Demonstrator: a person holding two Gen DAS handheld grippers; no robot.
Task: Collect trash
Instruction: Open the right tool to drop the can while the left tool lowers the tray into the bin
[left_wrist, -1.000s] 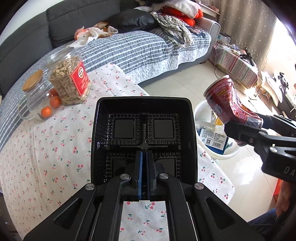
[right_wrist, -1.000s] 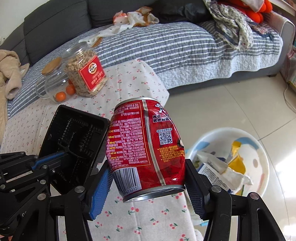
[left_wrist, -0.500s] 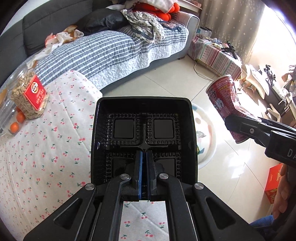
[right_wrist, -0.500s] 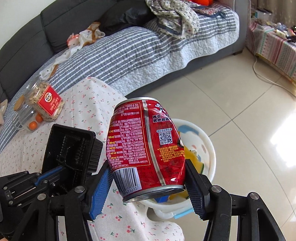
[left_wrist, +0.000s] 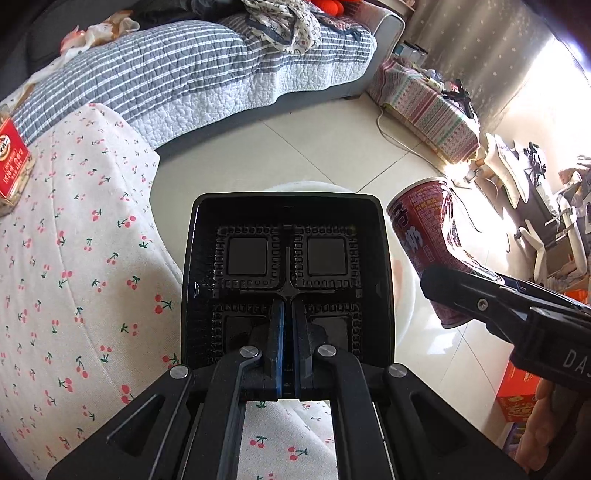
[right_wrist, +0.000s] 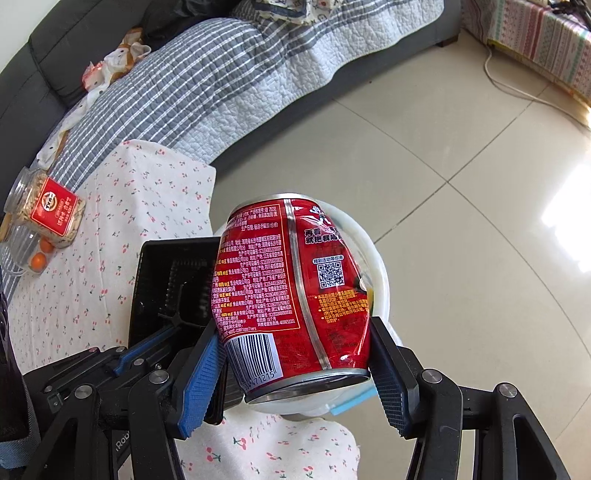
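Left wrist view: the left gripper (left_wrist: 287, 332) has its two fingers pinched together on the near wall of one black plastic tray (left_wrist: 288, 236), whose floor is moulded into four square cells. The tray hangs over the edge of the cherry-print tablecloth (left_wrist: 74, 258), and behind it shows the rim of one white bin (left_wrist: 306, 184) standing on the tiled floor (left_wrist: 332, 147). To the right, one red drink can (left_wrist: 424, 236) sits clamped in the right gripper (left_wrist: 439, 295).

From the right wrist camera, the right gripper (right_wrist: 295, 362) squeezes that single dented can (right_wrist: 291, 291) between two ribbed pads, one at each side of its base; the can stands over the white bin (right_wrist: 380, 273). The tray (right_wrist: 166, 280) is just left of the can. Far left on the cloth stand two clear jars: one of seeds with a red label (right_wrist: 48, 212), one holding small oranges (right_wrist: 22, 251). One grey sofa (right_wrist: 221, 66) under a striped quilt lies beyond.
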